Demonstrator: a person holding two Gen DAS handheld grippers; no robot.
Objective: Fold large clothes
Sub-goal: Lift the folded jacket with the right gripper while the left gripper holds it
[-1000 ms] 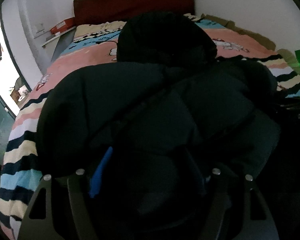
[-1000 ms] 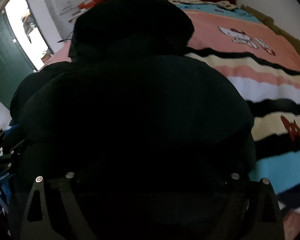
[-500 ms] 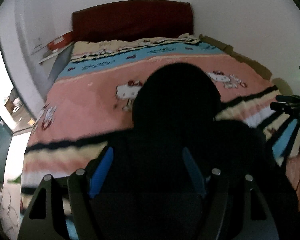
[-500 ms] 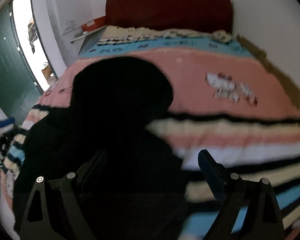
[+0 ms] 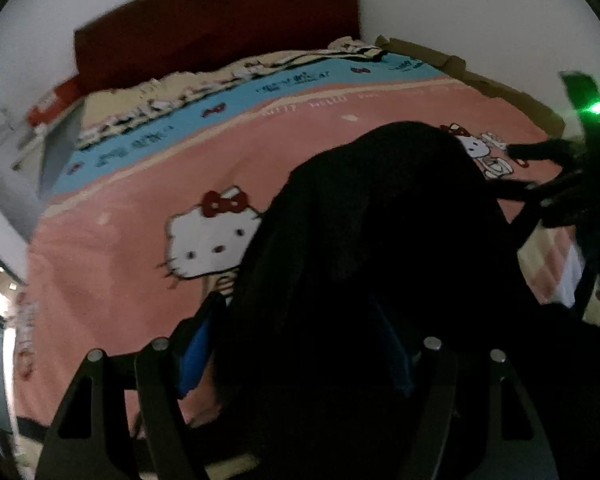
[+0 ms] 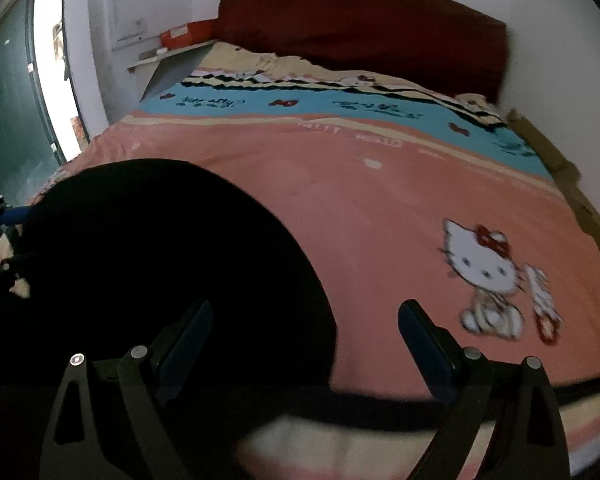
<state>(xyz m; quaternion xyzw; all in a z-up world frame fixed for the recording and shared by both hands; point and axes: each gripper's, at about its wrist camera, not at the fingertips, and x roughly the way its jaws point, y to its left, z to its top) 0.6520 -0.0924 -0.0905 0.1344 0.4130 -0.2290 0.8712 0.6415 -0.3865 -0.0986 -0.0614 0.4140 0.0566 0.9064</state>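
A large black padded jacket (image 5: 380, 248) lies on the bed; its rounded hood end points to the headboard. It fills the lower middle of the left wrist view and the lower left of the right wrist view (image 6: 160, 260). My left gripper (image 5: 296, 344) is open, its blue-padded fingers (image 5: 196, 344) on either side of the jacket's hood part. My right gripper (image 6: 304, 344) is open and empty; its left finger is over the jacket's edge, its right finger over the bare blanket. The other gripper shows dark at the right edge of the left wrist view (image 5: 572, 200).
The bed has a pink, blue and striped cartoon-cat blanket (image 6: 380, 200) and a dark red headboard (image 6: 360, 28). A white wall is behind. A shelf with an orange box (image 6: 180, 36) is at the left. A doorway (image 6: 48, 60) is far left. A green light (image 5: 596, 108) glows at right.
Both grippers have risen and moved forward toward the hood end. The jacket's body has dropped below the views and more blanket shows. The finger pads now show wide apart.
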